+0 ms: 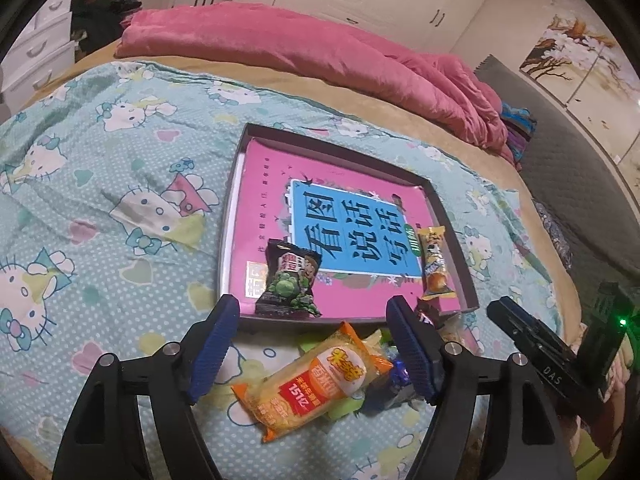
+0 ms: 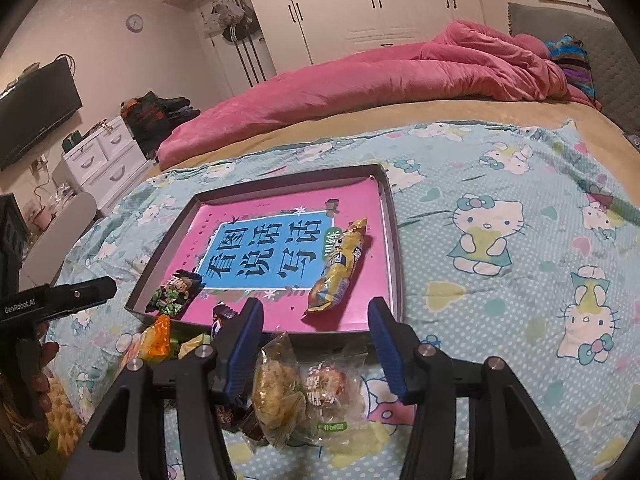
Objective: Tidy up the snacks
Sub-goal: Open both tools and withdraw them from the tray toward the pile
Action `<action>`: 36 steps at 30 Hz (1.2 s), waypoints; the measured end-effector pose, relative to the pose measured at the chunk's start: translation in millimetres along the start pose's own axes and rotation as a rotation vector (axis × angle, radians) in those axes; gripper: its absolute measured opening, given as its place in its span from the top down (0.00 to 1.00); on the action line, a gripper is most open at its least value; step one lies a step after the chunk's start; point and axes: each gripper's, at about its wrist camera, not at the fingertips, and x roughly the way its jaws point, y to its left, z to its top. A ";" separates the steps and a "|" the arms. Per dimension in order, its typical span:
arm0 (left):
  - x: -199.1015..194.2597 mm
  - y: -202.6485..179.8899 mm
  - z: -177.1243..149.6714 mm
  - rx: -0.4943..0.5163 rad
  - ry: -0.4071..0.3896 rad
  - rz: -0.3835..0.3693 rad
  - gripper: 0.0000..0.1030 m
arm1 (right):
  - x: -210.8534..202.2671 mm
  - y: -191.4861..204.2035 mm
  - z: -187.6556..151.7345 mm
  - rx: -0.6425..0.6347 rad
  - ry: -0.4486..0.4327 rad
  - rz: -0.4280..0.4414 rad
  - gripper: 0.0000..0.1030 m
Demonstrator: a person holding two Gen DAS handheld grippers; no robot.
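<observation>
Snacks in crinkly wrappers lie split between a shallow dark cardboard tray [image 1: 460, 248] and the bed beside it. The tray rests on a pale blue cartoon-cat bedsheet [image 1: 100, 208] and holds a pink book with a blue title panel [image 1: 352, 236] that nearly fills its floor.

Two packets lie on the book: a black packet printed with green peas [image 1: 290, 280] at the tray's near left corner, and a long yellow-and-orange packet [image 1: 434, 264] along its right side.

Outside the tray, against its near edge, a loose heap waits on the sheet. An orange-and-white packet of pale cake [image 1: 316, 380] sits at the front in the left wrist view; the right wrist view shows a clear packet of crumbly yellow pastry [image 2: 276, 396] touching a clear packet with a round reddish cake [image 2: 332, 390].

The left gripper [image 1: 316, 320], black with blue ribbed pads, hangs over the heap with its jaws released and nothing between the pads; the pea packet lies just beyond its tips. The right gripper [image 2: 316, 324] has its jaws released too, spread above the two clear packets, gripping neither.

A rumpled pink quilt [image 2: 360, 76] runs across the far side of the bed, with white wardrobe doors [image 2: 360, 4] behind.
</observation>
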 end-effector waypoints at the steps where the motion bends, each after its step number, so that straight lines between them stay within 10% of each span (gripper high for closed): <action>1: -0.8 -0.7 -0.6 0.003 0.000 -0.005 0.25 | -0.6 1.1 -0.9 -0.004 0.001 -0.001 0.45; 36: -19.6 9.6 -13.8 0.010 0.011 -0.015 0.25 | -10.7 18.2 -18.6 -0.048 0.044 0.027 0.45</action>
